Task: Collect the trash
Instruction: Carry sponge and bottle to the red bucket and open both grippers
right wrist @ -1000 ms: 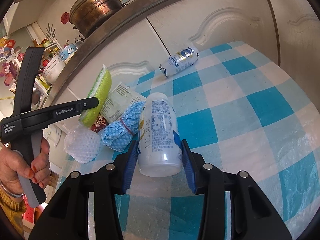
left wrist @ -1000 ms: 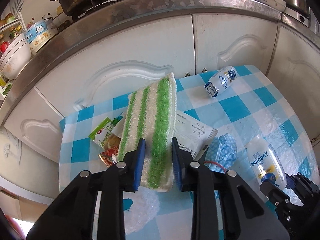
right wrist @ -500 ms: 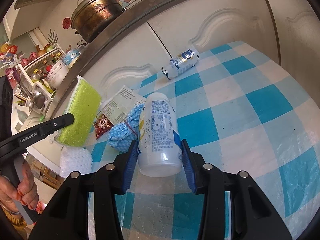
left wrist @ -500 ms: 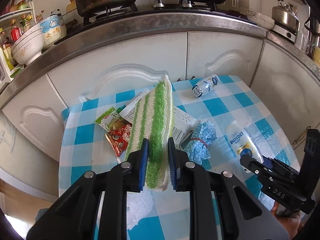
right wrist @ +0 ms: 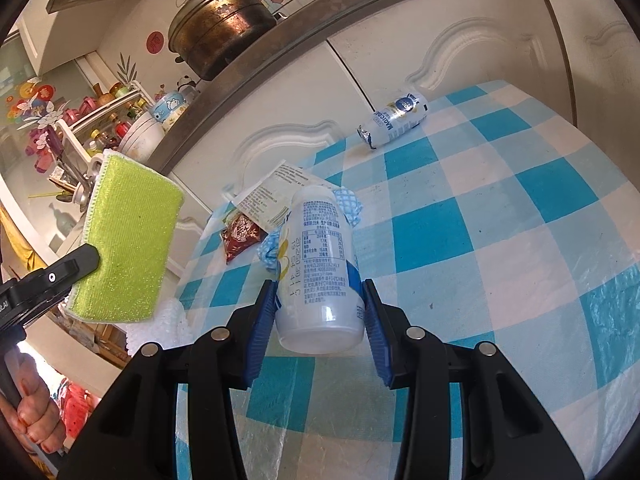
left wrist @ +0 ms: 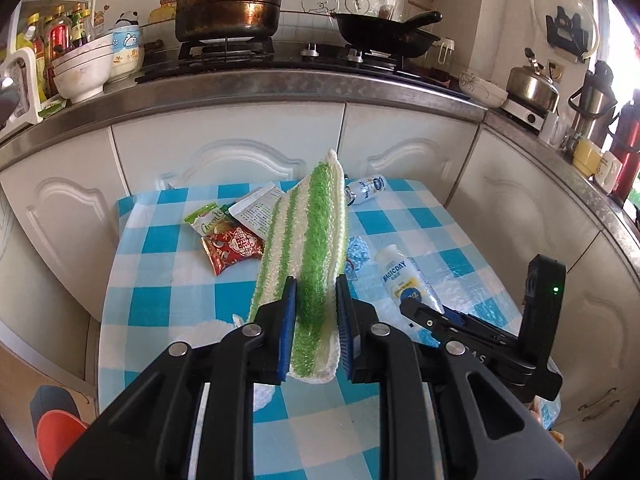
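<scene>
Lifted off the tabletop (left wrist: 168,312) since earlier, one green-striped sponge (left wrist: 308,248) hangs pinched in the left tongs (left wrist: 314,322). Right tongs (right wrist: 320,320) pinch one of two bottles (right wrist: 318,276) — "MAGICDAY" — the second (right wrist: 394,120) lies far; two snack packets (left wrist: 232,250) left.

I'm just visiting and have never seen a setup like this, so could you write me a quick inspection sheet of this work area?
Surface: small table under a blue-and-white checked cover, against white cabinets.
Job's things: green-striped sponge cloth lifted off the table; white bottle; second small bottle lying at the far edge; red snack packet; green packet; printed paper sachet; blue crumpled wrapper; white foam net.
Clutter: nothing seen beyond the trash.
Grippers: left gripper shut on the sponge cloth; right gripper around the white bottle, pads touching its sides.
Cables: nothing seen.
Surroundings: stove with large pot and black pan; bowls; kettle.
</scene>
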`<state>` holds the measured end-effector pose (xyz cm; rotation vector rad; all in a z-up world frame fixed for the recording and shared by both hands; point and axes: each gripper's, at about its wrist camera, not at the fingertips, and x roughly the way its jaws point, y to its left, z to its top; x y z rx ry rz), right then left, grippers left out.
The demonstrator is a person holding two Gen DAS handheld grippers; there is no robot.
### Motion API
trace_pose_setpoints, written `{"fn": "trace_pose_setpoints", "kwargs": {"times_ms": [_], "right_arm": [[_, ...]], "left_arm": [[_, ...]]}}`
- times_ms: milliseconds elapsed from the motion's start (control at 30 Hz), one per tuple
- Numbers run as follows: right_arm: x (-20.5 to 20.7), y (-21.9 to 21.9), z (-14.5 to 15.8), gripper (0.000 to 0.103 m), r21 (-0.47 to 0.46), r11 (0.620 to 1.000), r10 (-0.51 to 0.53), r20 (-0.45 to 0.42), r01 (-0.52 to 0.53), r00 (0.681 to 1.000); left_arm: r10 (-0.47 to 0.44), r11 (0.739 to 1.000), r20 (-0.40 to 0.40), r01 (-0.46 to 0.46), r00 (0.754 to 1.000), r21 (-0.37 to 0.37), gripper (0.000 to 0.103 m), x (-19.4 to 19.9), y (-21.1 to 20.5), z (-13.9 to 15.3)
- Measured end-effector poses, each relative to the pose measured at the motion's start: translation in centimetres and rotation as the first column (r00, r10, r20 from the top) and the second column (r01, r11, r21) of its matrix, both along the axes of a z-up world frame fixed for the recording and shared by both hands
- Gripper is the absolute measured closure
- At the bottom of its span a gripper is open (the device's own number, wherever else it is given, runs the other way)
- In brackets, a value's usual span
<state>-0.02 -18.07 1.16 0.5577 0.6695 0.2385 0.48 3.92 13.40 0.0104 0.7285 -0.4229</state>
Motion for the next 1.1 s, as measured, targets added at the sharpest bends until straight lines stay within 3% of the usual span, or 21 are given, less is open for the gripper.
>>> {"fn": "trace_pose_setpoints", "kwargs": {"times_ms": [267,533,833,1100], "right_arm": [[-1.2,1.6,0.8,0.059,-0.012,1.000,0.023,0.016,-0.022,1.000],[-1.8,2.5,1.1,0.059,0.007,0.999,0.054,0.020,-0.054,0.998],[-2.7,4.1,2.5,0.059,-0.011,0.996,0.089,0.053,-0.089,0.995],[-4.1,8.2,4.7,0.059,-0.038,0.983,0.185,0.090,-0.182,0.979]], "left_arm": [[-0.032,0.989,-0.035,0.027,0.999,-0.143,0.082,-2.0,1.7,-0.7],[-0.080,0.954,-0.044,0.064,0.996,-0.292,0.082,-2.8,2.8,-0.1],[-0.059,0.943,-0.015,0.051,0.998,-0.328,0.082,-4.4,4.9,1.0],[0.045,0.952,-0.018,-0.049,0.999,-0.302,0.082,-6.7,10.1,0.1]]}}
